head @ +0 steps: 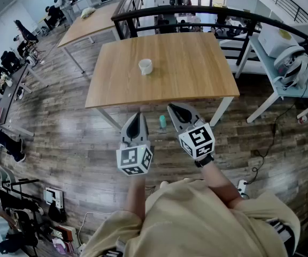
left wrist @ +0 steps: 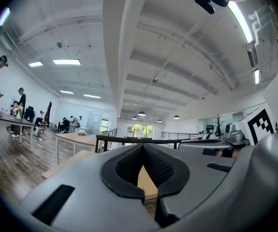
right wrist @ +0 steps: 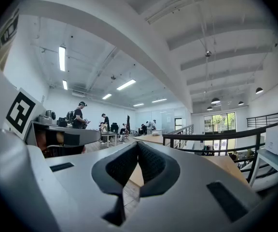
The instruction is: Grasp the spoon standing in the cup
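A small white cup (head: 145,66) stands near the middle of a light wooden table (head: 197,74) in the head view. It is too small there for me to make out a spoon in it. Both grippers are held level in front of the person, short of the table's near edge and well apart from the cup. My left gripper (head: 137,116) (left wrist: 142,149) is shut, its tips touching with nothing between them. My right gripper (head: 174,109) (right wrist: 137,145) is also shut and empty. Neither gripper view shows the cup; each shows only a strip of table top past the pads.
A small teal object (head: 162,122) lies on the floor under the table's near edge. A black railing (head: 197,9) runs behind the table, with a second wooden table (head: 92,20) beyond. A white side table (head: 282,84) with appliances stands at right. People sit at desks far left.
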